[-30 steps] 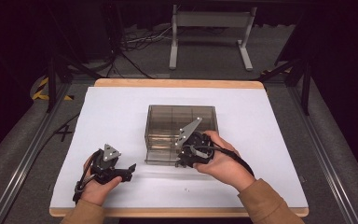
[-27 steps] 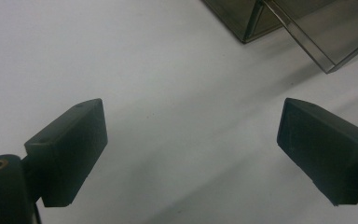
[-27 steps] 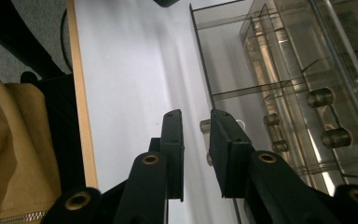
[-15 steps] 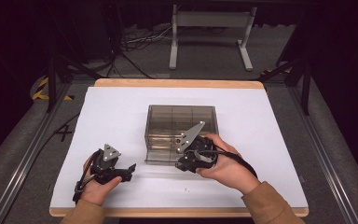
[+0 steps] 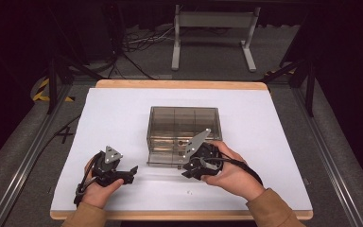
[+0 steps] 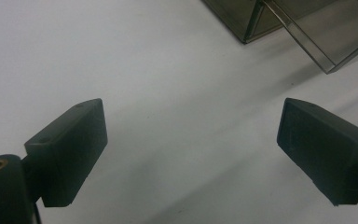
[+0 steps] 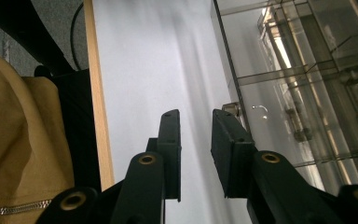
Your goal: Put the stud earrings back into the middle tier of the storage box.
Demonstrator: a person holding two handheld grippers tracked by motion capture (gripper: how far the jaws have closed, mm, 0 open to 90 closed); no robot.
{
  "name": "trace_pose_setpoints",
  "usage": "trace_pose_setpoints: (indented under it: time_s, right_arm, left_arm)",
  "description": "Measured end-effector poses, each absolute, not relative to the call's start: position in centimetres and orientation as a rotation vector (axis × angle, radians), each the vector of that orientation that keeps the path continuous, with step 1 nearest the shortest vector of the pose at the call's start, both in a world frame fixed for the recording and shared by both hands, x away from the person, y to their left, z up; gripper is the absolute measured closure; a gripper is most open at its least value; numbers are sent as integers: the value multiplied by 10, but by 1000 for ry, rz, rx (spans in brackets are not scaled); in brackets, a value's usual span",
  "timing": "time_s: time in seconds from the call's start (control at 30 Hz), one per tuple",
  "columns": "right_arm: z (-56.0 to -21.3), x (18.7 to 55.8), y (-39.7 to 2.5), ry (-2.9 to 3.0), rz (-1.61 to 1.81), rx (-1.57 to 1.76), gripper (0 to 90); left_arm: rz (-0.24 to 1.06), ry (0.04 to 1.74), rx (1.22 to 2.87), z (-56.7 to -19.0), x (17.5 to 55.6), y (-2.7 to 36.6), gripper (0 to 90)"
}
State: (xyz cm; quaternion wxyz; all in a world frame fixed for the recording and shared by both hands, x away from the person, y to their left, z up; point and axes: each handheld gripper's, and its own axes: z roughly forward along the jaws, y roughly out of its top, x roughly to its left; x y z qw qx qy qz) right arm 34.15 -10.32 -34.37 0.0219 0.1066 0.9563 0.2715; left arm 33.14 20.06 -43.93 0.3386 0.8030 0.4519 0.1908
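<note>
On a white table [image 5: 123, 118] in a dim workshop, the left gripper [image 5: 131, 173] rests with jaws spread wide, holding nothing. Mid-table stands a smoky clear plastic drawer cabinet [image 5: 183, 135], its lower drawer [image 6: 321, 35] slid partly out. The right gripper [image 7: 196, 144], jaws narrowly parted and empty, lies against its front. Likely light, rigid and slick; best taken by a small drawer knob [image 7: 233, 108].

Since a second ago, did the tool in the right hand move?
Yes. The right tool slid slightly toward the person, away from the clear box, which stayed put on the table.
</note>
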Motion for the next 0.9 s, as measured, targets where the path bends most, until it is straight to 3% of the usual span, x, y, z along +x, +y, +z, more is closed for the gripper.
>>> trace_pose_setpoints:
  time_s: [0.9]
  right_arm:
    - [-382, 333, -103, 3010, 769, 365, 718]
  left_arm:
    - [500, 1174, 2090, -439, 331, 200, 93]
